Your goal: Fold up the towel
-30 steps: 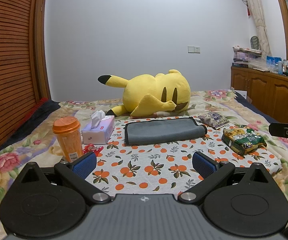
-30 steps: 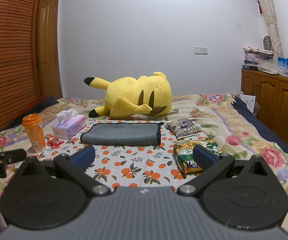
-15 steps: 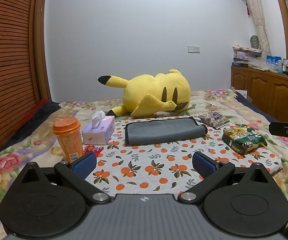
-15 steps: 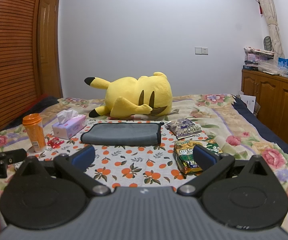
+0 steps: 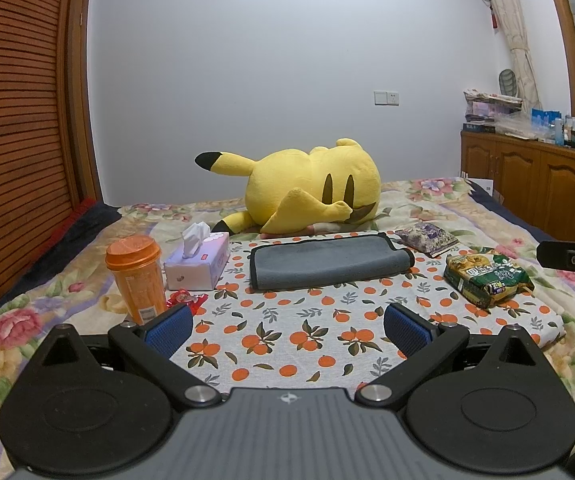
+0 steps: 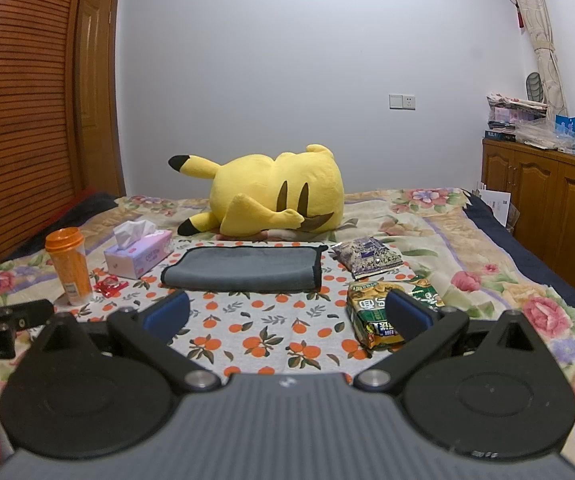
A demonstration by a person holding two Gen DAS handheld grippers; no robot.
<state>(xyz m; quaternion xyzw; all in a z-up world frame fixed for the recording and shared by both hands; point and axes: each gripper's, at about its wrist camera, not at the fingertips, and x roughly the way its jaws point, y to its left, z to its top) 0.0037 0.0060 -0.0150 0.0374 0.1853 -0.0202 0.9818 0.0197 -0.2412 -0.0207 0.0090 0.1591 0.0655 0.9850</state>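
A grey towel (image 5: 327, 261) with a dark edge lies folded on the orange-print cloth (image 5: 287, 332) on the bed; it also shows in the right wrist view (image 6: 243, 269). My left gripper (image 5: 285, 326) is open and empty, held over the near part of the cloth, well short of the towel. My right gripper (image 6: 287, 314) is open and empty, also short of the towel. Each gripper's body shows at the edge of the other's view.
An orange cup (image 5: 137, 278), a tissue box (image 5: 197, 266) and a red wrapper (image 5: 183, 300) stand left of the towel. A green snack bag (image 5: 487, 280) and a purple packet (image 5: 427, 237) lie to its right. A yellow plush (image 5: 311, 188) lies behind it.
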